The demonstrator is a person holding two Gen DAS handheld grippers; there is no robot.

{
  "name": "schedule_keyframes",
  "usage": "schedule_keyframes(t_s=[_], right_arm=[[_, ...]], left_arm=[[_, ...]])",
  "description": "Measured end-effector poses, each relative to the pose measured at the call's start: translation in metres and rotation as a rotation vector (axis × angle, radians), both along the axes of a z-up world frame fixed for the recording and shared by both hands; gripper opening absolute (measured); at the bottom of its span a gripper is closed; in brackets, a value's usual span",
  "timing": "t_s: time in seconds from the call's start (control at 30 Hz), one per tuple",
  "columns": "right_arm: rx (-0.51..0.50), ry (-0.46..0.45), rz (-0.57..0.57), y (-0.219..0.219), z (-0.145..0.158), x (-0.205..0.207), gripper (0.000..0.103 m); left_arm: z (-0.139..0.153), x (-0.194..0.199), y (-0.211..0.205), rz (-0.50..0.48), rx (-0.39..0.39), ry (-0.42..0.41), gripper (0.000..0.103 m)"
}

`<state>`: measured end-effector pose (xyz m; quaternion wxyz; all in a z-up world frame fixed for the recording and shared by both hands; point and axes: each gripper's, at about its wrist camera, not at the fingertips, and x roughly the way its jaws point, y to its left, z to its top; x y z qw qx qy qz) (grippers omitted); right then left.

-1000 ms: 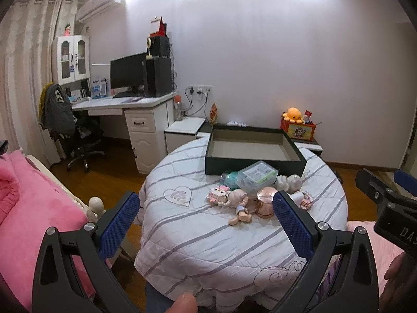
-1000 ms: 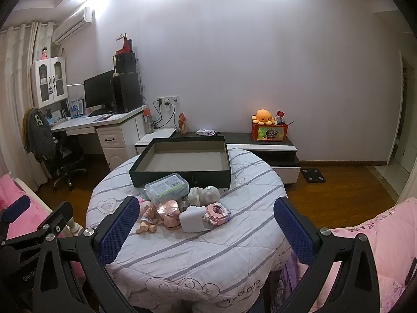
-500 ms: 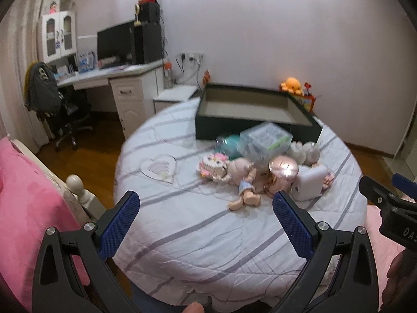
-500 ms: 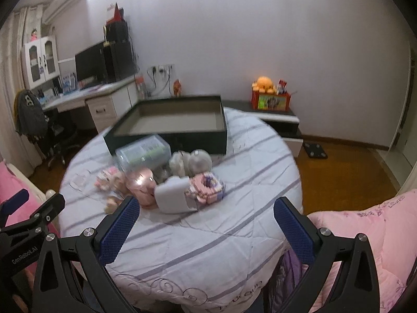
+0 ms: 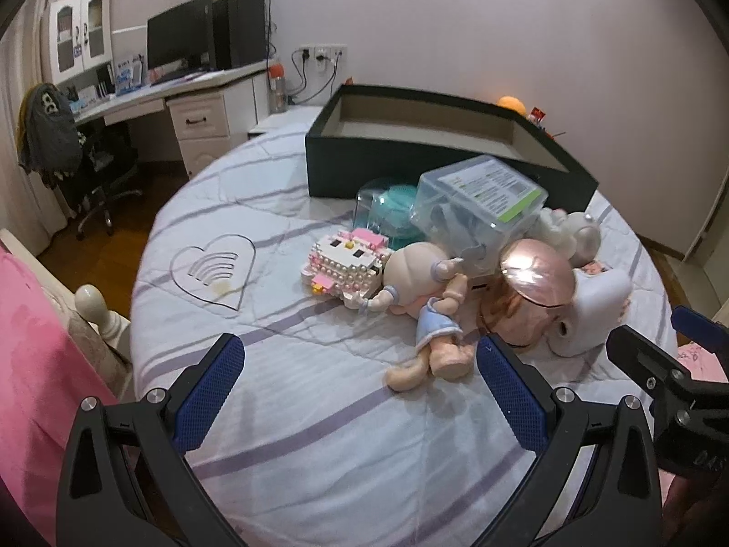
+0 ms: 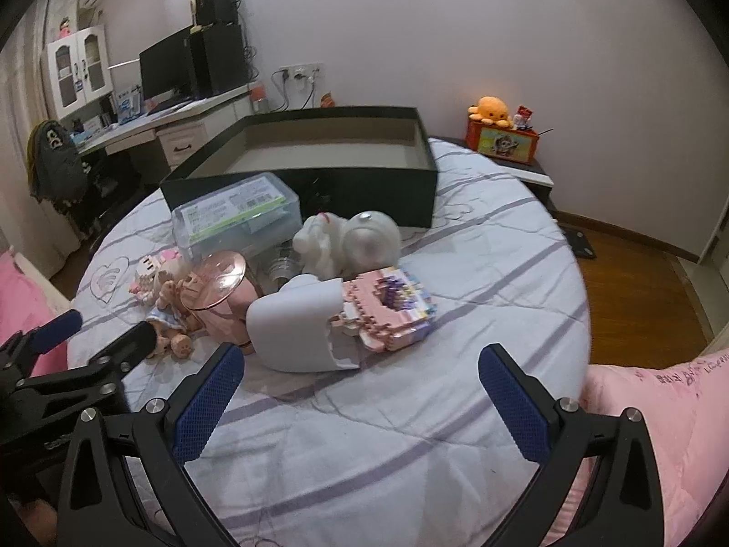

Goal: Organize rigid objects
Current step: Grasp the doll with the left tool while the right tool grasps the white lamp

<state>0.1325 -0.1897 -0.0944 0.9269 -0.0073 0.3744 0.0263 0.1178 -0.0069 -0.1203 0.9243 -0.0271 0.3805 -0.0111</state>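
The clear lidded box (image 5: 480, 207) hides most of the teal container (image 5: 387, 207) behind it.

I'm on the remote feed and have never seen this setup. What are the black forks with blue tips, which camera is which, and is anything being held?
There is no robot arm. A person holds a two-finger gripper in each hand, and each carries a fisheye camera looking forward along its fingers. The forks are those fingers with blue pads. One picture is from the left gripper, the other from the right gripper; each also glimpses the other at its edge. Both are open and hold nothing.

Ahead is a round table with a striped cover. On it stands an empty dark box. In front lies a pile: a clear plastic case, a doll, a pink jar, a white device and a pink block model.
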Motion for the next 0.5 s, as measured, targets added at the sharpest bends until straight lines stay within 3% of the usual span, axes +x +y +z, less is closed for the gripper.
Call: schedule_keyframes(t_s=[0.23,0.5], right_arm=[[0.009,0.009,0.020,0.007,-0.007,0.014,0.102],[0.017,0.009,0.039,0.009,-0.014,0.028,0.093]], left_arm=[[-0.006,0.013,0.000,0.002,0.005,0.010,0.103],[-0.009,0.023,0.000,0.001,-0.006,0.012,0.101]])
